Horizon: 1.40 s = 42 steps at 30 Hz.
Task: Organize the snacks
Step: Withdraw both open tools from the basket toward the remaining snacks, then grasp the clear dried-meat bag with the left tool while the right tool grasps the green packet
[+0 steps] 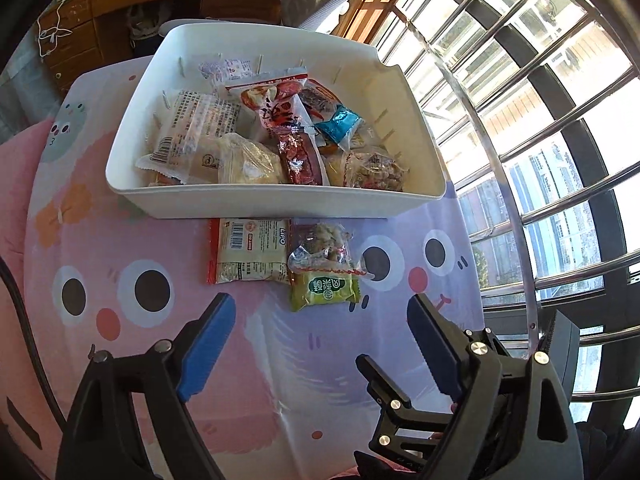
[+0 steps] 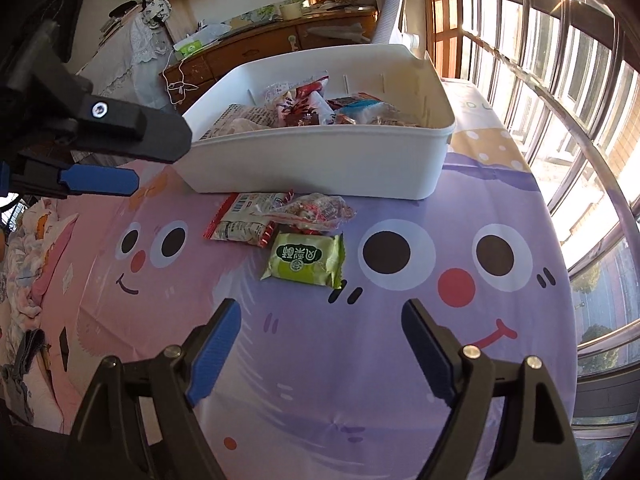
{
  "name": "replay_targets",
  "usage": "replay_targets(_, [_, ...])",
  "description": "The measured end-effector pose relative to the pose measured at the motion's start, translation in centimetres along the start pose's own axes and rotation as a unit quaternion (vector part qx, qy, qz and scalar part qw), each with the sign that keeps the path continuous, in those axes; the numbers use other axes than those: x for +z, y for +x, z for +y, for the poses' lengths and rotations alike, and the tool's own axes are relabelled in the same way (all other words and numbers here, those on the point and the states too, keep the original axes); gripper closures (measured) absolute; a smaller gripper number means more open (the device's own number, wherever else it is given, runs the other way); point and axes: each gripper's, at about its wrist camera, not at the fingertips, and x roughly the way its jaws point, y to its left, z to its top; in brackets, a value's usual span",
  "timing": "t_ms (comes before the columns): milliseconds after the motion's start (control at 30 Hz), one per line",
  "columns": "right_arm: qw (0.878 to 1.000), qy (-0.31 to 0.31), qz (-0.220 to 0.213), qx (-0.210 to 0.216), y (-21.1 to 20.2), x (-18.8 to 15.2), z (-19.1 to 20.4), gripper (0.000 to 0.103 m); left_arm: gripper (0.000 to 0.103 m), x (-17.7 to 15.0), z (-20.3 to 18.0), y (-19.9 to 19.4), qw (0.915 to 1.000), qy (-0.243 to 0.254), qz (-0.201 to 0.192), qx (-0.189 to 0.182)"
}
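Right now three snack packets lie loose on the cartoon-print cloth (image 2: 400,360), just in front of the white bin's (image 2: 320,160) near wall. The green packet (image 2: 306,261) sits nearest the grippers, lying flat with its long axis running roughly parallel to that wall, its printed face up. Behind it a clear bag of nuts (image 2: 316,212) overlaps its far edge and also leans over the end of the red-edged white packet (image 2: 244,220), which lies to the left with its barcode showing and one short end almost touching the bin.

The bin is already heaped with wrapped snacks (image 1: 280,136), piled nearly to the rim.

Both tools hang above the cloth with nothing between their blue pads. The right gripper (image 2: 320,320) has its jaws spread wide, the green packet just beyond its tips. The left gripper (image 1: 320,316) is likewise spread apart and empty; from the right wrist view it reaches in at the left edge (image 2: 100,180), near the bin's left corner.

Bare cloth stretches free on both sides of the packets. To the right, a railed window (image 2: 580,120) runs close along the cloth's edge.
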Motion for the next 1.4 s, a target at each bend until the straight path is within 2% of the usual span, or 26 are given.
replay_targets(233, [0.998, -0.038, -0.044, -0.035, 2.1, -0.5, 1.1, 0.02, 0.016, 1.7, -0.4, 4.1, 0.999, 0.039, 0.021, -0.003])
replay_targets(467, [0.996, -0.047, -0.058, -0.056, 4.5, -0.5, 1.6, 0.02, 0.016, 3.0, -1.5, 8.1, 0.9963, 0.078, 0.038, 0.001])
replay_targets(667, [0.996, -0.051, -0.053, -0.058, 6.2, -0.2, 2.1, 0.02, 0.016, 3.5, -2.6, 10.9, 0.9932, 0.103, 0.051, 0.016])
replay_targets(833, [0.996, -0.062, -0.046, -0.055, 7.2, 0.1, 2.3, 0.02, 0.027, 3.8, -2.5, 12.8, 0.9921, 0.099, 0.068, 0.034])
replay_targets(1000, [0.995, -0.071, -0.043, -0.046, 7.6, 0.5, 2.8, 0.022, 0.039, 4.2, -2.6, 13.7, 0.9917, 0.099, 0.075, 0.034])
replay_targets(1133, [0.995, -0.085, -0.039, -0.036, 8.1, 0.8, 3.0, 0.035, 0.046, 4.2, -2.7, 14.2, 0.993, 0.09, 0.075, 0.019])
replay_targets(1167, [0.995, -0.087, -0.04, -0.034, 8.1, 0.8, 3.0, 0.035, 0.05, 4.2, -2.8, 14.3, 0.9932, 0.087, 0.076, 0.012])
replay_targets(1300, [0.994, -0.092, -0.041, -0.031, 8.2, 1.0, 3.2, 0.036, 0.055, 4.1, -2.9, 14.5, 0.9935, 0.084, 0.077, 0.006])
replay_targets(1400, [0.994, -0.1, -0.042, -0.028, 8.2, 0.6, 3.3, 0.041, 0.056, 4.0, -2.8, 14.4, 0.9937, 0.084, 0.074, 0.0])
